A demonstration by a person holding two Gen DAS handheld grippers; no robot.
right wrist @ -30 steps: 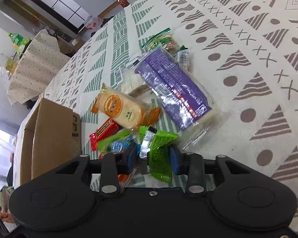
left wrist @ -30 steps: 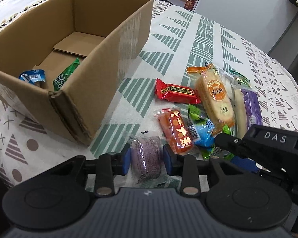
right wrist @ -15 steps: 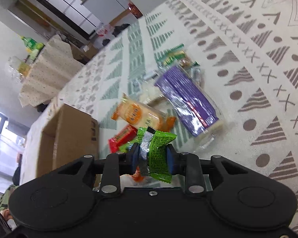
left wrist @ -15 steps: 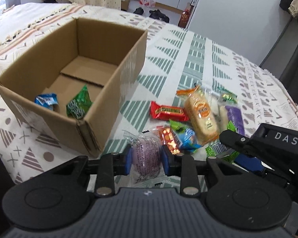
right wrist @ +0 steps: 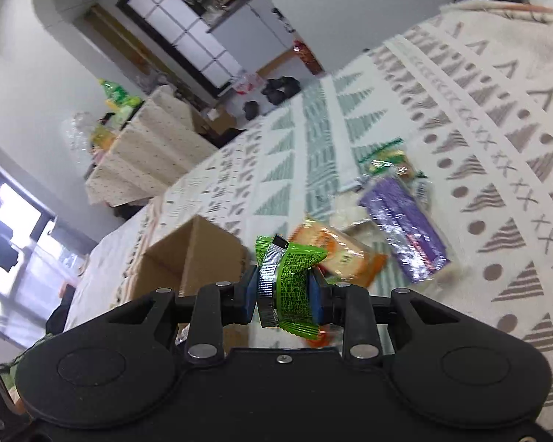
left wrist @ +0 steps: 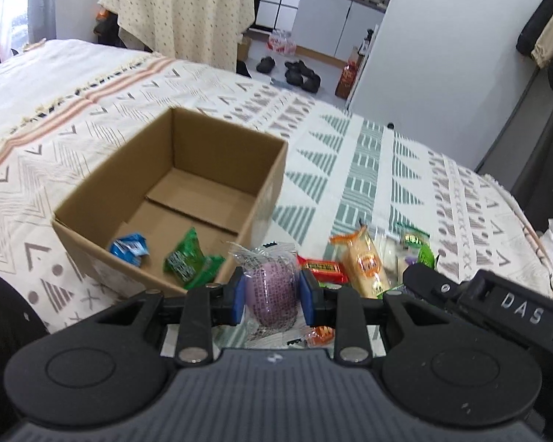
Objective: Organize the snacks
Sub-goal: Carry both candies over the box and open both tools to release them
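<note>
The left gripper (left wrist: 271, 296) is pinching a purple clear-wrapped cake (left wrist: 271, 287), the right gripper (right wrist: 283, 294) a crinkly green foil packet (right wrist: 293, 276), both presumably bound for the open brown cardboard box (left wrist: 188, 169) at eleven o'clock.

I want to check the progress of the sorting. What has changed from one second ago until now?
Both tongs rose off the tablecloth with their snacks: the left tongs lifted the purple wrapped snack, the right tongs the green packet. Nothing was released. The cardboard box, its blue packet and green packet, and the remaining snack pile stayed put.
</note>
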